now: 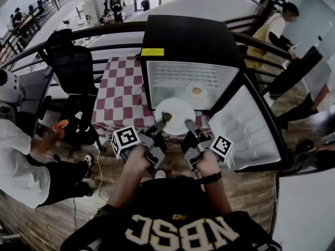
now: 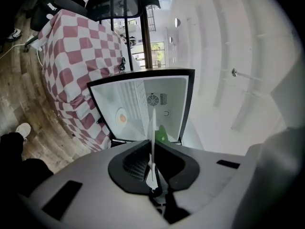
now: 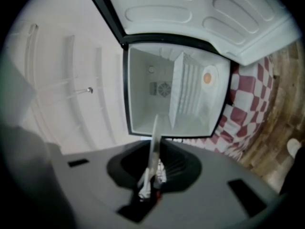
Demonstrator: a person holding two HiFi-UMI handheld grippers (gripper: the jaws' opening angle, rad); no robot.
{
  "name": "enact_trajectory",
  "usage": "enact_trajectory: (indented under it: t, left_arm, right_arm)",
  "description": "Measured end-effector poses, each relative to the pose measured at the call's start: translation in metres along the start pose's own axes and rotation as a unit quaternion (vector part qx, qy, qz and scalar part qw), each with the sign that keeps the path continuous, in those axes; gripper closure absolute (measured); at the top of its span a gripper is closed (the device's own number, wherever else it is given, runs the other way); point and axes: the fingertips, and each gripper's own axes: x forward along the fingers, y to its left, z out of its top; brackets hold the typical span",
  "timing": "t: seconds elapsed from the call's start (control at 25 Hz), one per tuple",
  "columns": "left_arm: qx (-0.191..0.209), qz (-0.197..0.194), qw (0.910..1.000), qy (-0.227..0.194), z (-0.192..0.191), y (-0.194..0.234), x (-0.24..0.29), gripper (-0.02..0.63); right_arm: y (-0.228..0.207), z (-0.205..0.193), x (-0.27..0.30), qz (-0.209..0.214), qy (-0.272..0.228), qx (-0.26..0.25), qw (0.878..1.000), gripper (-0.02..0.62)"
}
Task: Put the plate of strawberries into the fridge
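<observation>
Both grippers are clamped on the plate, held just before the open fridge. Left gripper pinches its rim at seven o'clock, right gripper at five. A strawberry sits near the left grip. The fridge's mouth lies at twelve o'clock, equally near both hands.

**A:** Grippers?
**B:** Two: left gripper and right gripper.
**A:** Plates?
**B:** One white plate. One strawberry counted on it. Can't make out any more.
**A:** Fridges?
**B:** One fridge with one door. One small round dish inside.
**A:** Nearby?
**B:** One checked cloth and one black chair.
</observation>
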Motion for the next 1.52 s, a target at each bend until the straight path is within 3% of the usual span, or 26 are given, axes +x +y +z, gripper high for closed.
enact_trajectory:
  t: [0.28,0.64,1.12,1.52]
  left_arm:
    - [-0.004,-0.015,0.9997,0.017,0.024,0.002,0.028,0.577]
    - [0.024,-0.015,0.9995,0.011,0.049,0.009,0.080,0.577]
    - [0.008,0.003,0.9993,-0.036,0.081,0.024,0.117,0.577]
    - [-0.007,0.009,0.9989,-0.046,0.091,0.026,0.133,0.577]
  right_arm:
    - [-0.008,0.019,0.028,-0.004,-0.014,-0.023,1.000,0.537]
    - [-0.015,0.063,0.062,-0.008,-0.024,-0.056,0.998,0.537]
    - [-0.031,0.094,0.109,-0.014,-0.019,-0.042,0.999,0.540]
    - [-0.037,0.108,0.124,-0.021,-0.018,-0.032,0.999,0.540]
